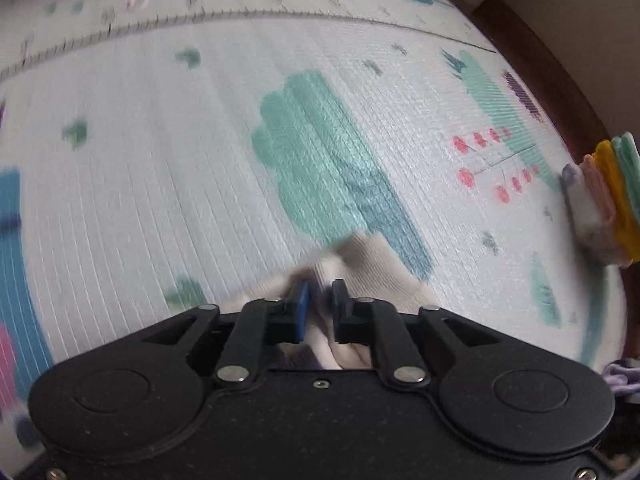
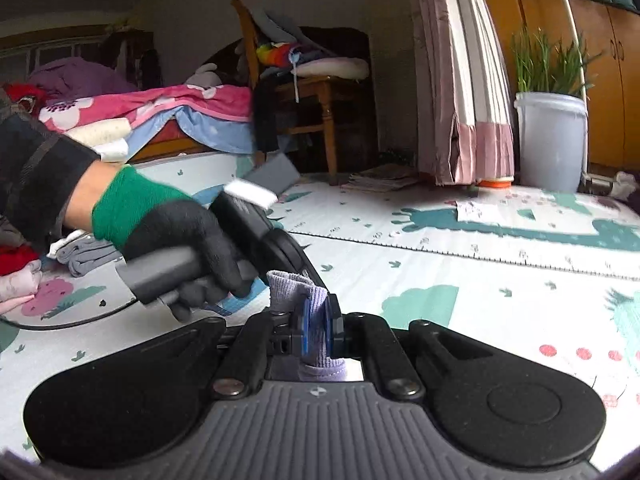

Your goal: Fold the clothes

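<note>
Right claw (image 2: 318,332) clamped tight on lilac sock (image 2: 316,300), raised over play mat (image 2: 460,280). Left claw (image 1: 320,304) nearly closed around cream cloth (image 1: 372,264) on mat; grip blurred. Gloved hand (image 2: 184,240) at left.

The left wrist view looks steeply down, close over the play mat (image 1: 160,184), while the right wrist view looks almost level across the room from low above it, both sharing the mat's teal cloud print (image 2: 420,304)
</note>
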`<state>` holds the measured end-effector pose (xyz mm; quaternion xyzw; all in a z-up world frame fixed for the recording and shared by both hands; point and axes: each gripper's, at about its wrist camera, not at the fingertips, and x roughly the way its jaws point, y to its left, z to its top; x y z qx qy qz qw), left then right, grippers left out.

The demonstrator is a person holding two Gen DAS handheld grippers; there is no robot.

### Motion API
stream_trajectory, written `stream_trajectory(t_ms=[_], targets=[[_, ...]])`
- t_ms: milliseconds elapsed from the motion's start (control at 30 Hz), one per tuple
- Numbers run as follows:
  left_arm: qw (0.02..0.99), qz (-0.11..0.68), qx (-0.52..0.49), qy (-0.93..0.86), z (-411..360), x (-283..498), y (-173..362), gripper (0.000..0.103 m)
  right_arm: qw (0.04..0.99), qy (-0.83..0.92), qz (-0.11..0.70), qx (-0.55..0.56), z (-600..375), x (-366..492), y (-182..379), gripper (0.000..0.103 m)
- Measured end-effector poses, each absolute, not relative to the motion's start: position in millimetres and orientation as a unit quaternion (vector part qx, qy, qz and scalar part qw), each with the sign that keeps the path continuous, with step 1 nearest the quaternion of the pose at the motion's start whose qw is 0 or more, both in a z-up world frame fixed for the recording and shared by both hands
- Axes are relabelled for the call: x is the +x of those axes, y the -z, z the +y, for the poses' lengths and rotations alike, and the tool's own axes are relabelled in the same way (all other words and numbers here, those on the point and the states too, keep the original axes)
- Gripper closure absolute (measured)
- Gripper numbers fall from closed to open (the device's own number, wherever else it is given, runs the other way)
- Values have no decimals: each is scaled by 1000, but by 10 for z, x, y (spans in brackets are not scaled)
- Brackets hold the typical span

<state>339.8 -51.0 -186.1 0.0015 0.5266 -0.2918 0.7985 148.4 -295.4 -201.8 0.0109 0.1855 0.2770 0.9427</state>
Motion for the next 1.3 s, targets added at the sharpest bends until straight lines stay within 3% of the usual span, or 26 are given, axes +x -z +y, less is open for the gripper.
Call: stream_trajectory(t_ms=[200, 267, 433, 467, 533, 700, 867, 933, 967, 1000, 1033, 1167, 1300], targets=[[839, 430, 122, 311, -648, 3158, 1494, 86, 941, -286, 183, -1, -2938, 1440, 2000, 94], [840, 410, 108, 338, -652, 3124, 1395, 86, 940, -291, 179, -9, -2924, 1420, 1978, 94], [787, 450, 94, 411, -885, 3145, 1649, 86, 938, -301, 171, -20, -2896, 1366, 1918, 94], [786, 461, 104, 399, -900, 3174, 1763, 79, 939, -299, 168, -20, -2905, 1367, 1907, 94], [779, 485, 107, 382, -909, 3251, 1903, 79, 940, -296, 170, -18, -2922, 1402, 1908, 94], [793, 483, 100, 359, -556, 3440, 1499, 73, 939, -287, 190, 20, -3006, 1622, 2021, 94], [785, 478, 195, 342, -81, 3317, 989, 73, 927, -284, 237, 59, -3065, 2035, 2268, 94], [779, 488, 192, 344, 51, 3139, 876, 72, 916, -262, 289, 96, -3104, 2332, 2479, 86], [778, 488, 194, 346, 97, 3018, 853, 72, 912, -245, 308, 115, -3148, 2442, 2572, 76], [778, 483, 203, 347, 129, 2876, 844, 72, 911, -229, 320, 122, -3192, 2506, 2627, 55], [778, 475, 210, 354, 126, 2731, 836, 72, 912, -213, 326, 128, -3244, 2551, 2665, 51], [784, 422, 210, 404, -34, 2299, 933, 72, 924, -166, 282, 200, -3677, 2306, 2572, 51], [800, 419, 138, 407, -372, 2493, 1252, 72, 914, -148, 296, 233, -3881, 2053, 2680, 52]])
